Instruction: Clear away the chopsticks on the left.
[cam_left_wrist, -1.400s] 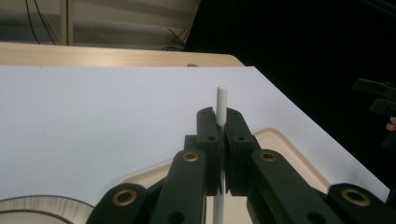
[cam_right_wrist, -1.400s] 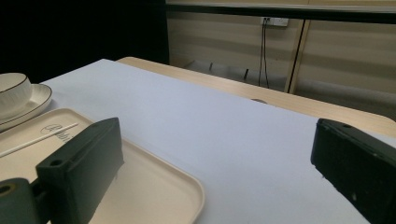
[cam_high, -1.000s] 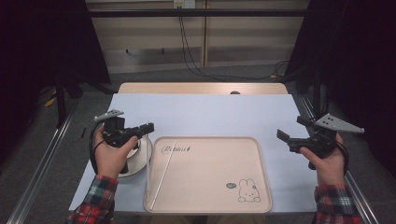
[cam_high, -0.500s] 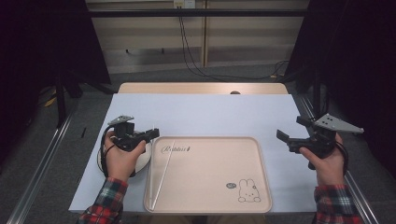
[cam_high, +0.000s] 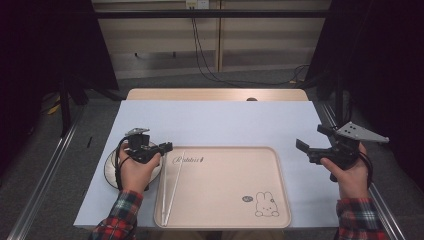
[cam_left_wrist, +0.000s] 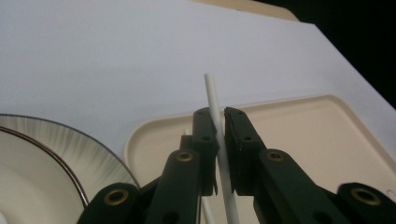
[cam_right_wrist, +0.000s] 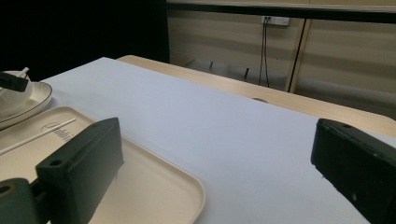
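Note:
A white chopstick (cam_left_wrist: 212, 93) stands between the jaws of my left gripper (cam_left_wrist: 220, 112), which is shut on it near one end. In the high view the left gripper (cam_high: 167, 146) sits at the top left corner of the beige tray (cam_high: 225, 190). From there the chopstick (cam_high: 174, 185) slants down along the tray's left side, and a second white stick lies beside it. My right gripper (cam_high: 311, 138) hovers open just right of the tray with nothing between its jaws. In the right gripper view its gripper (cam_right_wrist: 215, 140) looks across the tray (cam_right_wrist: 154, 186) toward the chopstick (cam_right_wrist: 37, 135).
A white plate (cam_high: 111, 167) with a dark rim lies left of the tray, partly under the left hand; the plate (cam_left_wrist: 56, 140) also shows beside the left jaws. A pale blue sheet (cam_high: 215, 122) covers the table. The tray bears a rabbit drawing (cam_high: 264, 204).
The left hand has sunk and shifted right, from above the plate to the tray's top left corner. The right hand has kept still.

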